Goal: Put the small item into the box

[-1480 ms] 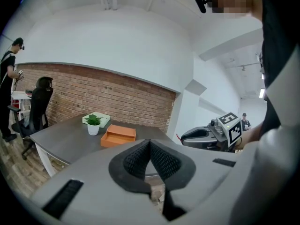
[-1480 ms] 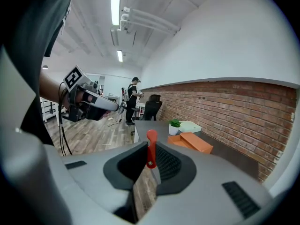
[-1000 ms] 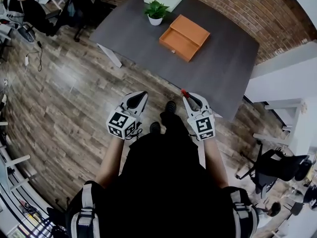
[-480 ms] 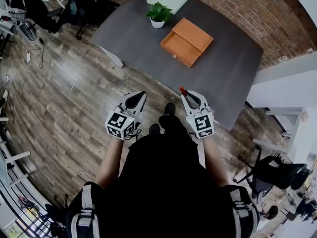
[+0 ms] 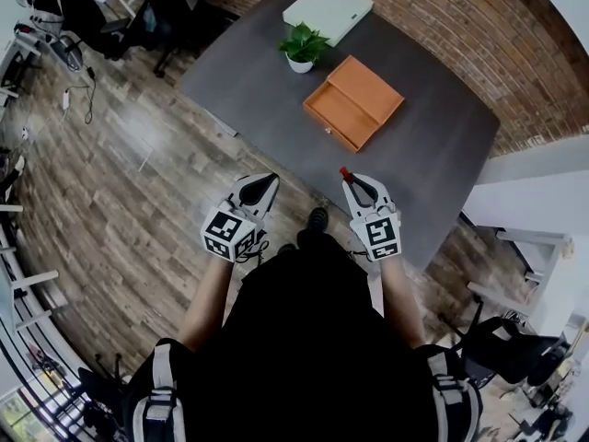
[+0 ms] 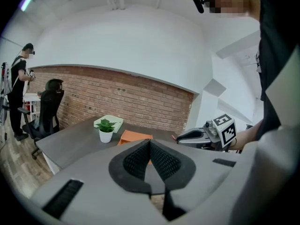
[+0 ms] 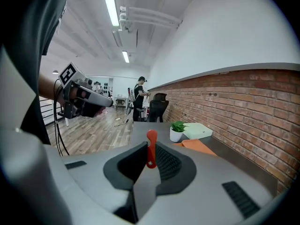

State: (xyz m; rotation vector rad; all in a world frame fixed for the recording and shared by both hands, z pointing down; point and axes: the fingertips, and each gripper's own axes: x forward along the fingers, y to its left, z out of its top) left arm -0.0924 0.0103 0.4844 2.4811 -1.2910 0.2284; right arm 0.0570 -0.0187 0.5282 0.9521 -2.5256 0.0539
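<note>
An open orange box [image 5: 352,102] lies on the dark grey table [image 5: 433,145], also seen past the jaws in the left gripper view as the orange box [image 6: 136,136] and in the right gripper view as the orange box [image 7: 199,146]. My right gripper [image 5: 348,179] is shut on a small red item [image 7: 151,149], whose tip sticks out above the jaws as the red item [image 5: 344,172]. It hovers at the table's near edge, short of the box. My left gripper [image 5: 262,183] is shut with nothing in it, over the wooden floor left of the table.
A small potted plant [image 5: 305,48] and a pale green flat case [image 5: 329,9] stand on the table beyond the box. Office chairs [image 5: 175,7] and a person [image 7: 139,102] are at the far left. A white shelf unit [image 5: 538,247] stands right of the table.
The view has shifted slightly as I step closer to the table; both grippers keep their pose, the right one still holding the red item.
</note>
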